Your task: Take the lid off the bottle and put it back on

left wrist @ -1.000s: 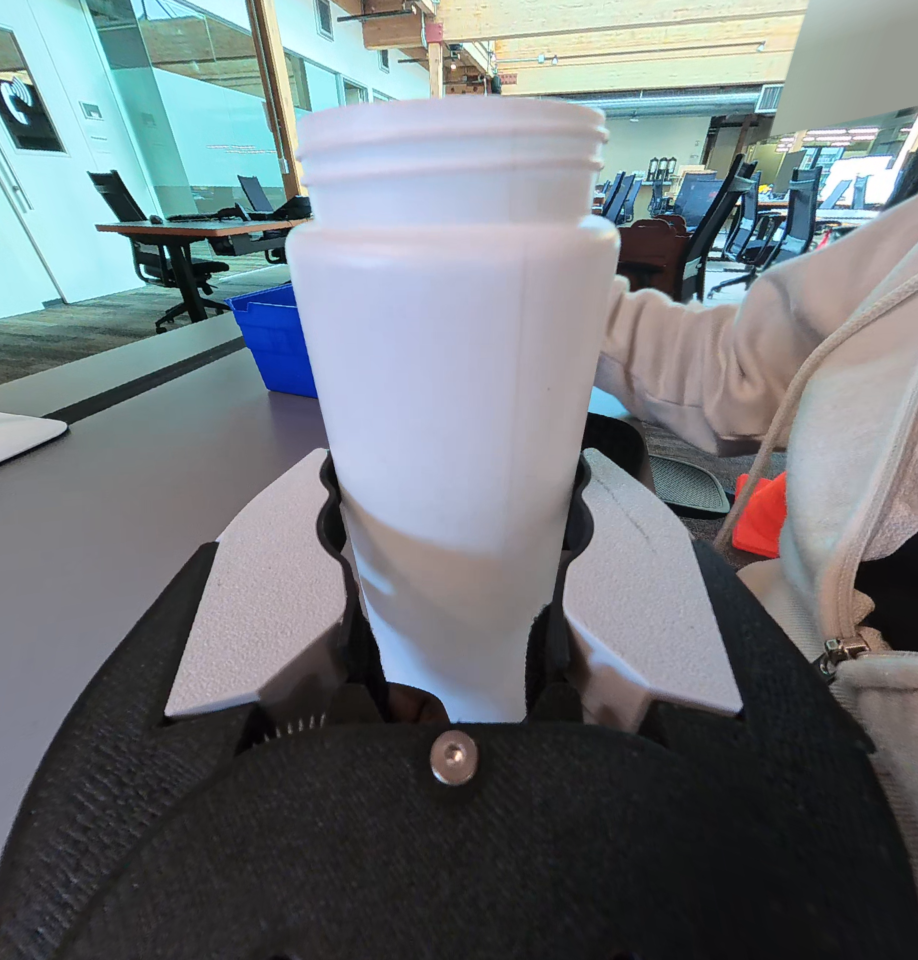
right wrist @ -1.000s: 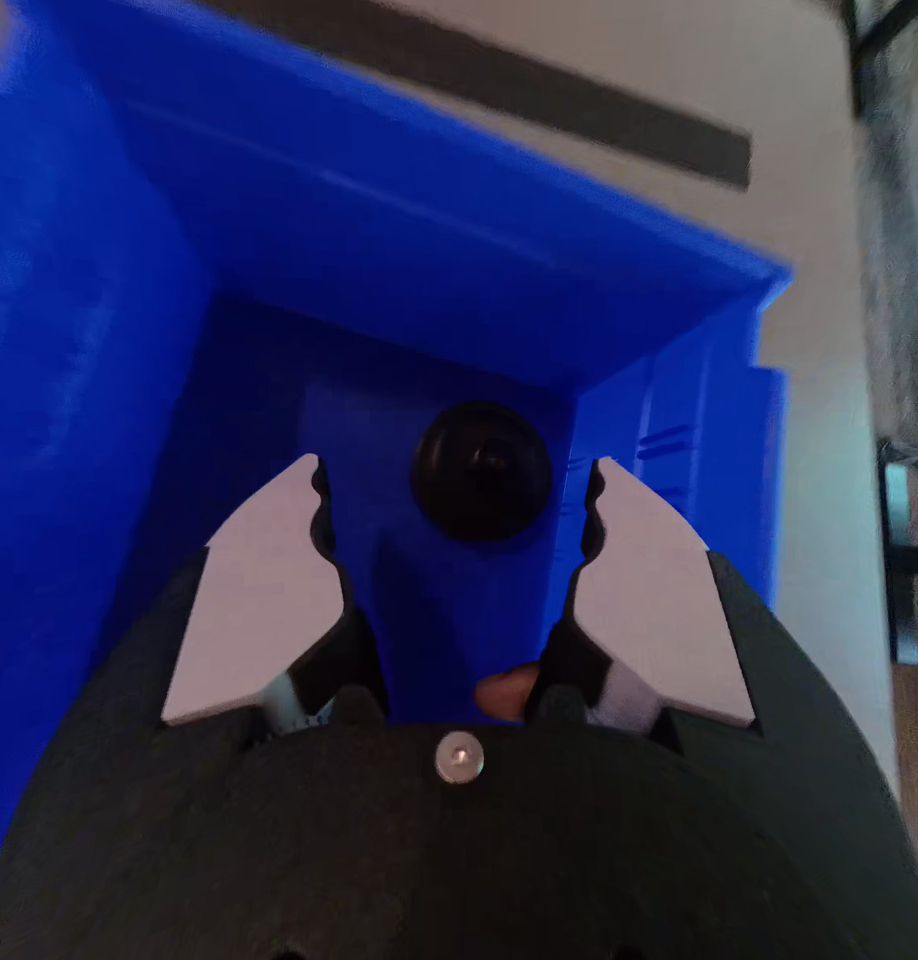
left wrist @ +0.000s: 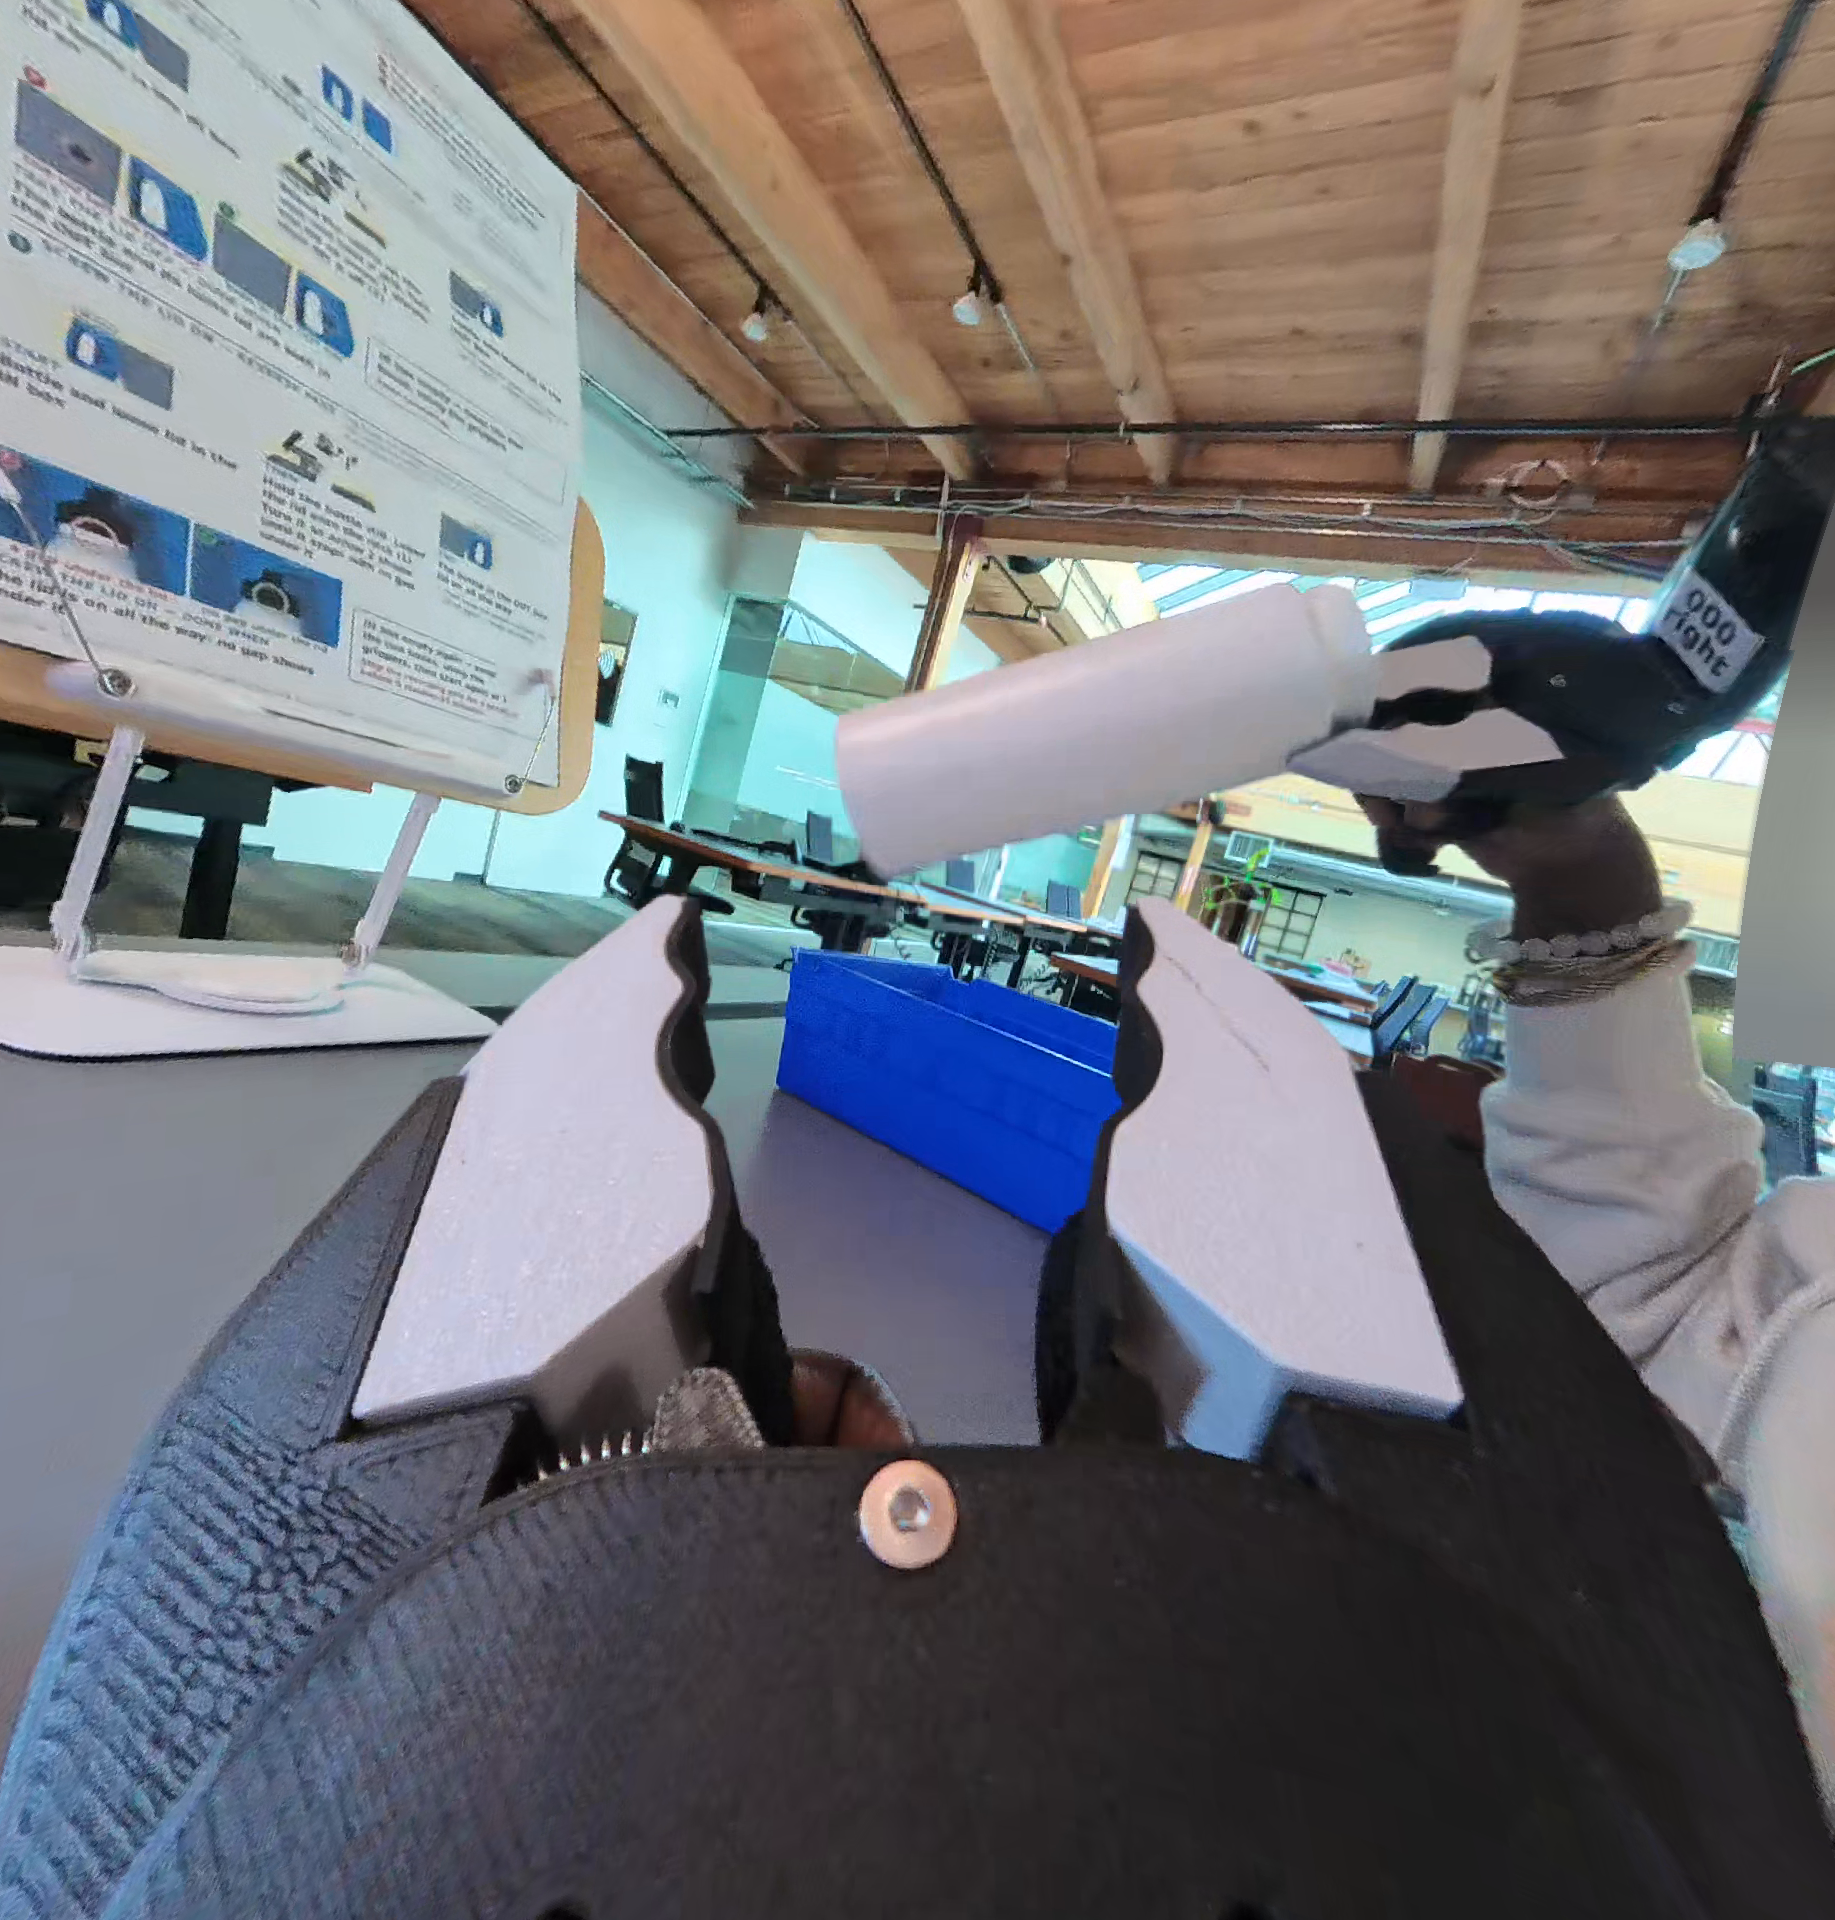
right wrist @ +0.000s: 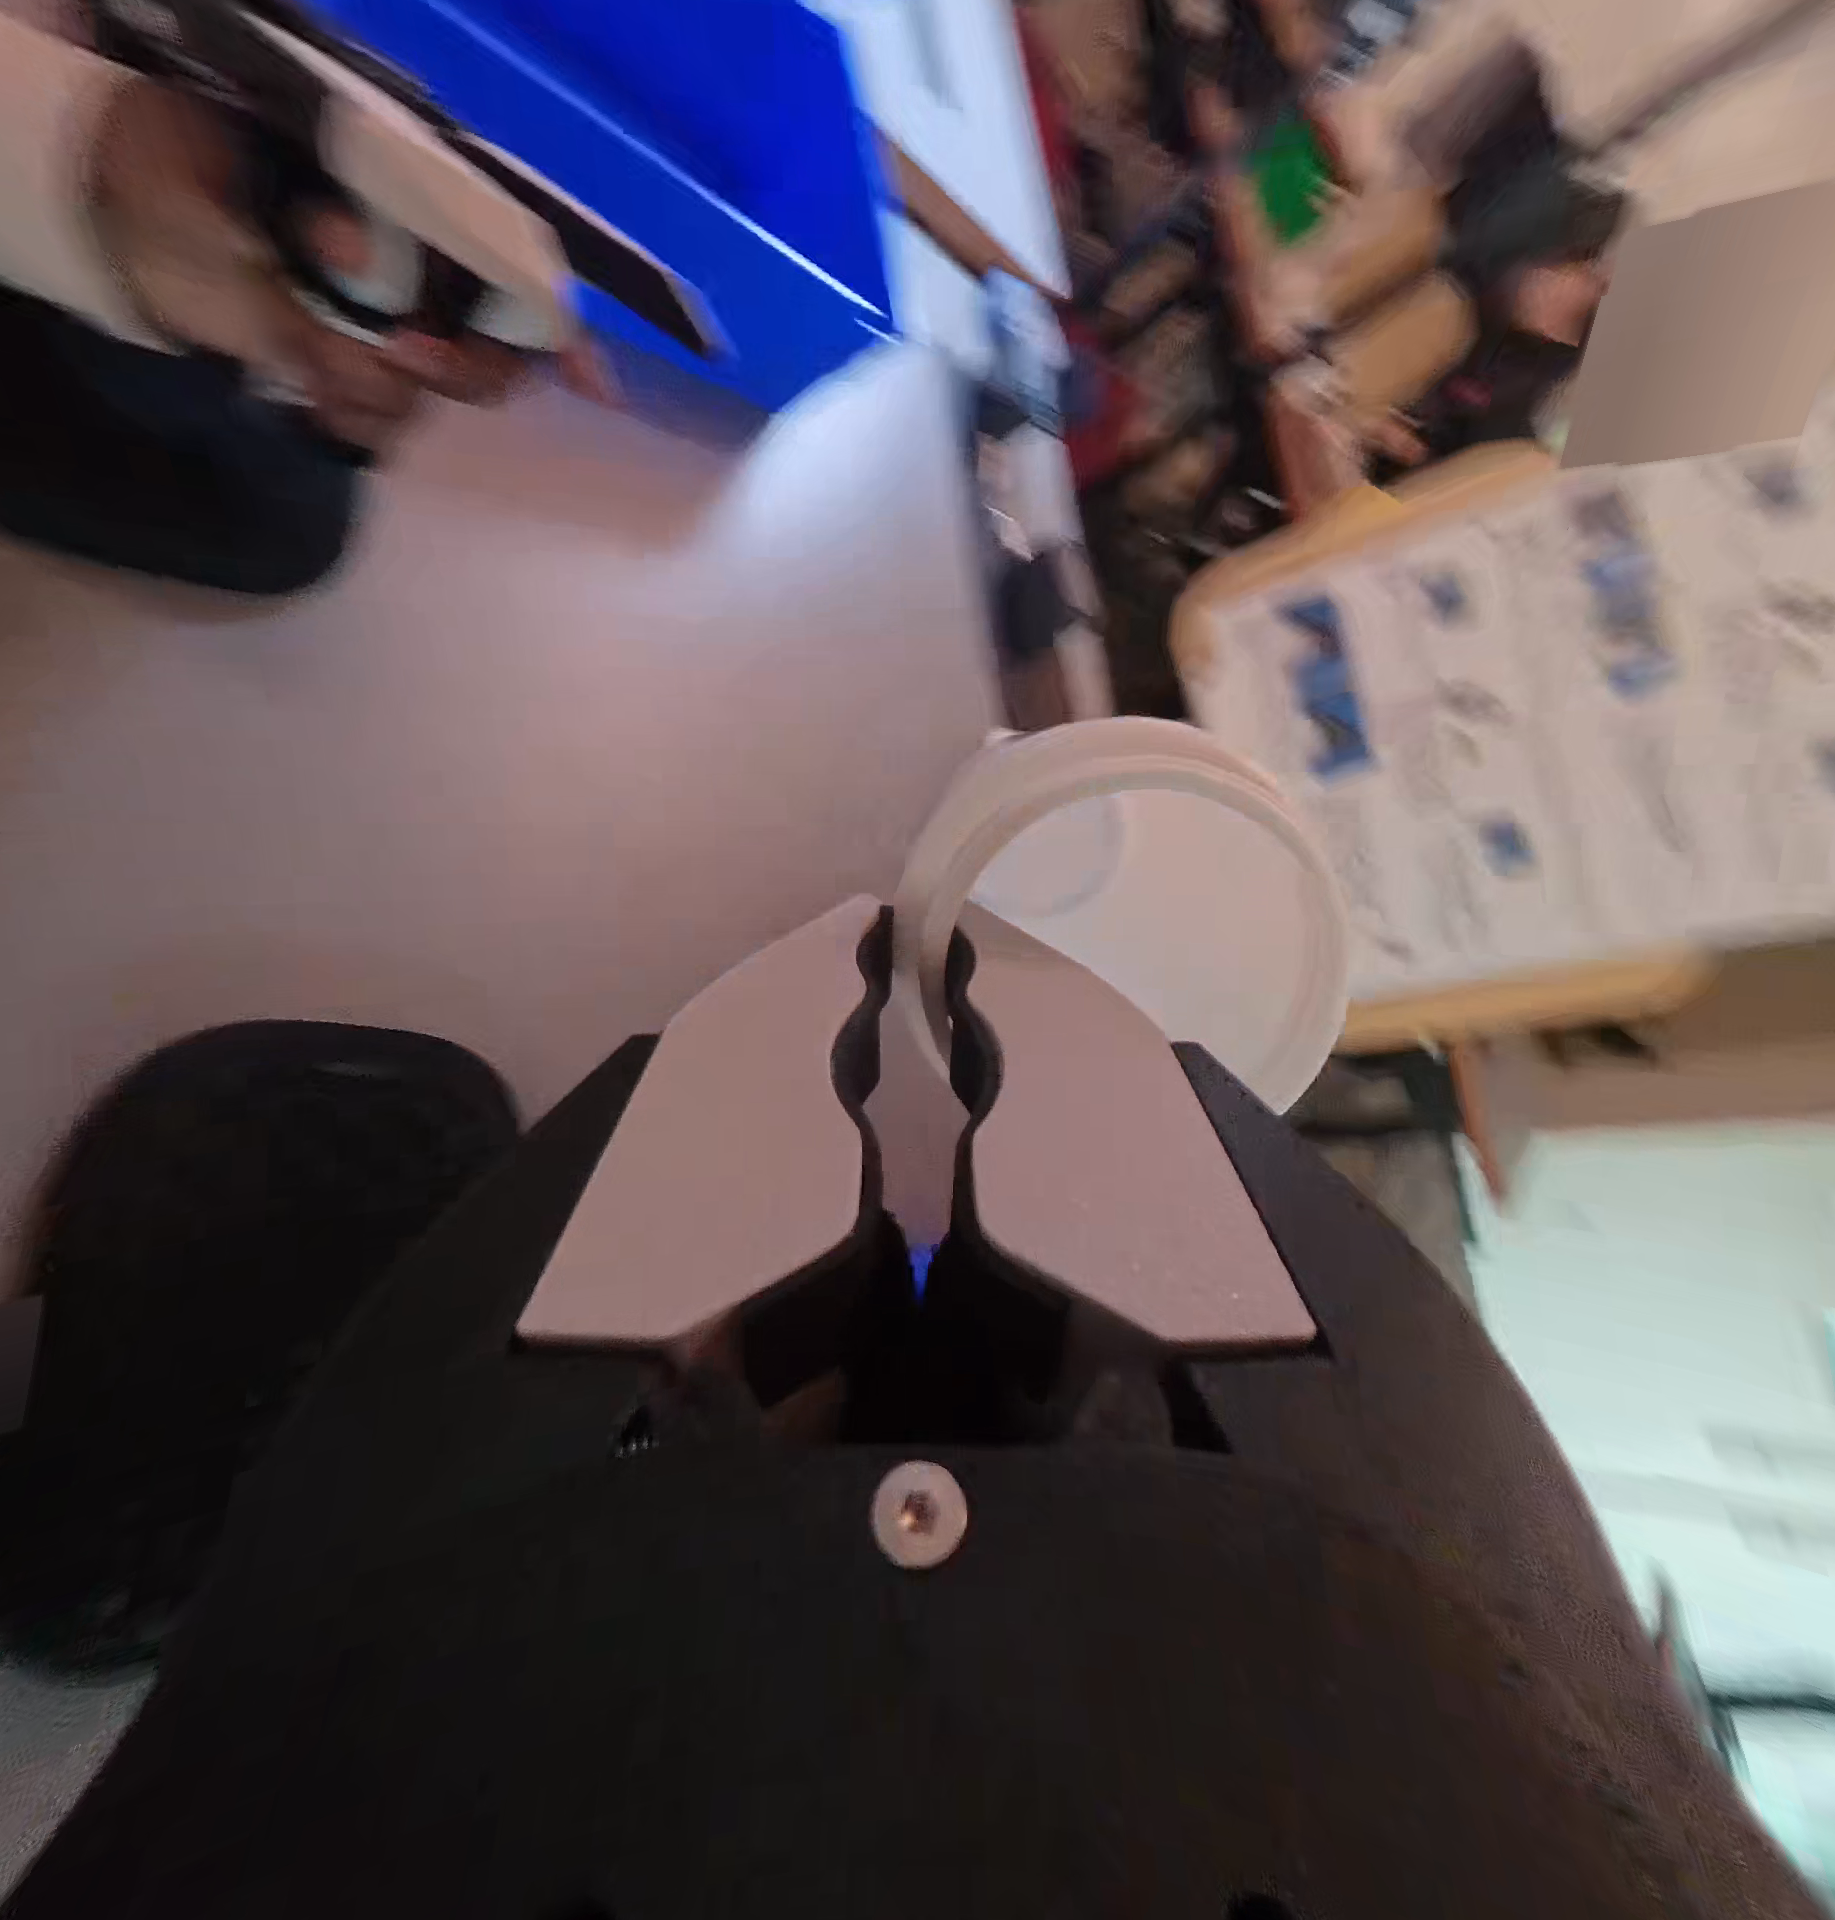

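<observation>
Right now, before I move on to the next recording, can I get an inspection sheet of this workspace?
Surface: grey table, mostly bare.
Job's things: white bottle held in the air, tilted almost flat, mouth open; lid not on it and not identifiable in either view.
Clutter: blue bin on the table; instruction sheet on a white stand.
Grippers: left gripper open and empty; right gripper shut on the bottle's rim.
Cables: nothing seen on the table.
Surroundings: open office with desks and chairs, wooden ceiling; the person's pale sleeve at the right.
</observation>
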`<action>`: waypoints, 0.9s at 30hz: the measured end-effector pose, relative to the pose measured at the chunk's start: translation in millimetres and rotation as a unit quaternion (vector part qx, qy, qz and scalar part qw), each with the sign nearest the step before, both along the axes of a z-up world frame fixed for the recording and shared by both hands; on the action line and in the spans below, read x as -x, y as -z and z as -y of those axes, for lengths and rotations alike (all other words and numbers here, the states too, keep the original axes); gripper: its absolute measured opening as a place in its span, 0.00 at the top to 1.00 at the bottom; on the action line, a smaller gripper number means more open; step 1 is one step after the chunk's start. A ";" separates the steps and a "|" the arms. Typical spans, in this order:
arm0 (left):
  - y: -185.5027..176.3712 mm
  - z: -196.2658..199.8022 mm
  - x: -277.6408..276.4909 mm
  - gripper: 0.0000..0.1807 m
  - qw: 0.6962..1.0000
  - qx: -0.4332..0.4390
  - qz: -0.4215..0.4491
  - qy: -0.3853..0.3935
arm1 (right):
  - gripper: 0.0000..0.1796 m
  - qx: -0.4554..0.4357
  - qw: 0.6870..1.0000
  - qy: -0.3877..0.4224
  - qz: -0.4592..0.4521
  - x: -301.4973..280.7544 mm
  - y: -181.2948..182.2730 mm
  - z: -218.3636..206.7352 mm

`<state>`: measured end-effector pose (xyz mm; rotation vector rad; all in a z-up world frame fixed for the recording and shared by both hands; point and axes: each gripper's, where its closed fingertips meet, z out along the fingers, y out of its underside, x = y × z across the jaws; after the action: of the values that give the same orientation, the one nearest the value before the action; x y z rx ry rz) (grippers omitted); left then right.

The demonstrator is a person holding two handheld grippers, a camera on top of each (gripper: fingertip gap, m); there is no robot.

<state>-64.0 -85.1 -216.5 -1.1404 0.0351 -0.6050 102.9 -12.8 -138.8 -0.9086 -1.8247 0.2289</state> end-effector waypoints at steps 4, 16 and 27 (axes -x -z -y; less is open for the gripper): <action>8.1 -6.3 -9.7 0.59 0.999 0.017 -0.045 -0.007 | 0.96 -0.014 0.986 0.153 -0.063 -50.3 0.3 -61.1; 34.4 -17.2 -37.6 0.60 0.977 0.047 -0.204 -0.028 | 0.97 0.160 0.958 0.204 -0.122 -77.8 129.7 -145.3; 31.6 -16.4 -33.0 0.60 0.980 0.043 -0.191 -0.033 | 0.89 0.307 0.903 0.300 -0.033 -92.0 191.7 -140.9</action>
<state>-31.0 -68.7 -248.2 -1.3246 0.3011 -0.3233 194.9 128.1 -330.6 -1.8309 -1.3284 0.4460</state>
